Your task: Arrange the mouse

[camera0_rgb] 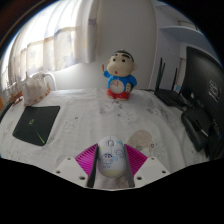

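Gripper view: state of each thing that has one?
gripper: fingers around the mouse; whether they press it, cannot tell
mouse: white, between the fingers, upright
figurine: standing upright beyond the mouse
black pad: lying flat on the table
laptop: open

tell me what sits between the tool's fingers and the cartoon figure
A white mouse stands between the tool fingers; beyond it only bare table runs to the figure, per the gripper view.
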